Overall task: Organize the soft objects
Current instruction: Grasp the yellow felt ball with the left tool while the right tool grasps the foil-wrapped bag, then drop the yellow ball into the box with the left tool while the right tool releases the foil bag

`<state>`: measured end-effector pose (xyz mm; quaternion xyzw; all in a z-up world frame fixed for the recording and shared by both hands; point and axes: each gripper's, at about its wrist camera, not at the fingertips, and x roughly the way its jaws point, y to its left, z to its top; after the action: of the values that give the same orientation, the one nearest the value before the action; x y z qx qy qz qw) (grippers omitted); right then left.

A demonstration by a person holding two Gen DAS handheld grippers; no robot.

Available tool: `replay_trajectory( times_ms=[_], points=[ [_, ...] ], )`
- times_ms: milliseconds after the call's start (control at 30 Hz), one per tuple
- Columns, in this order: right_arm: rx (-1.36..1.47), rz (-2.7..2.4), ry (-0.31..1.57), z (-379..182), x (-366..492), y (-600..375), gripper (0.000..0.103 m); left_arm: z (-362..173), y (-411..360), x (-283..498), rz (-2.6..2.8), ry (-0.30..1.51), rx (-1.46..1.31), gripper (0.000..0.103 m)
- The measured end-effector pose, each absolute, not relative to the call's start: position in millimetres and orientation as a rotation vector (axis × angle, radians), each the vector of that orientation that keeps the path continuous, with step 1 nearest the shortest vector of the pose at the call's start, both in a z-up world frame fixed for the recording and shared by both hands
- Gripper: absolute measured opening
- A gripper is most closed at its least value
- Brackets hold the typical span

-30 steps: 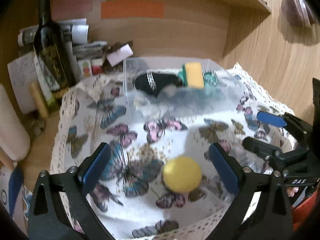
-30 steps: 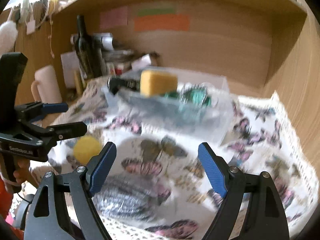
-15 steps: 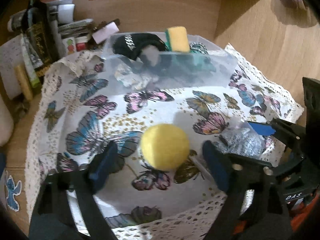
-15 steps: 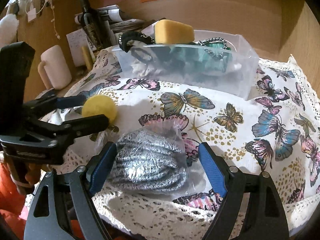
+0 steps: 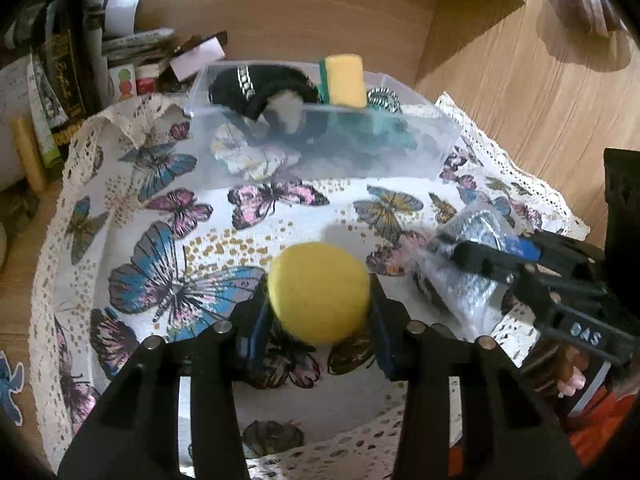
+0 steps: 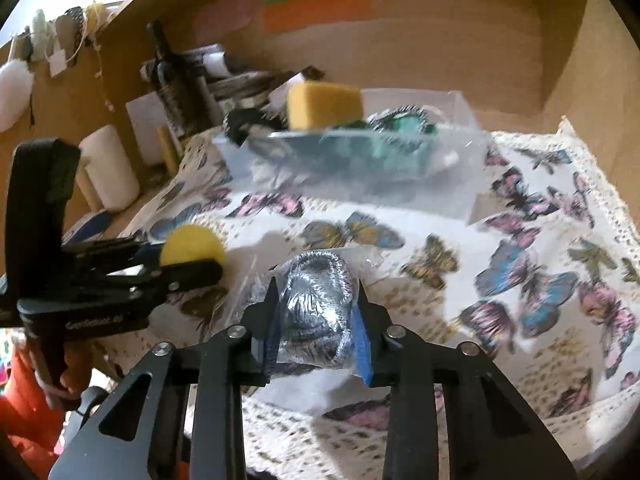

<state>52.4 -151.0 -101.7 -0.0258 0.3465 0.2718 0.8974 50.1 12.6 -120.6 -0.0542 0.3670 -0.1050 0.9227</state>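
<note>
Left tool pinching yellow puff, right tool pinching bagged scrubber

On my desk a cloth is spread, and the box sits on its far part. In the box, a sponge stands up above the rim, with a hair band to its left. Near me, my left tongs close round a ball. Just to its right, a wrapped bundle sits between my right tongs, touching both fingers. Left of the box, beyond the cloth's far-left edge, a bottle stands among papers. A mug stands left of the cloth, nearer than the bottle.
</note>
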Motion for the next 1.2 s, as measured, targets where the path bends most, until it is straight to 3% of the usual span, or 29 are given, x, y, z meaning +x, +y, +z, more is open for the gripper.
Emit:
replay_trajectory(
  times_ms=[767, 1200],
  points=[
    [-0.020, 0.457, 0.448, -8.5, 120.6, -162.9, 0.028, -30.4, 29.7, 90.8, -0.156, 0.528, -0.094, 0.043],
    [-0.030, 0.457, 0.491, -0.4, 188.2, -135.2, 0.028, -28.2, 40.6, 161.5, -0.139, 0.598, -0.116, 0.043]
  ],
)
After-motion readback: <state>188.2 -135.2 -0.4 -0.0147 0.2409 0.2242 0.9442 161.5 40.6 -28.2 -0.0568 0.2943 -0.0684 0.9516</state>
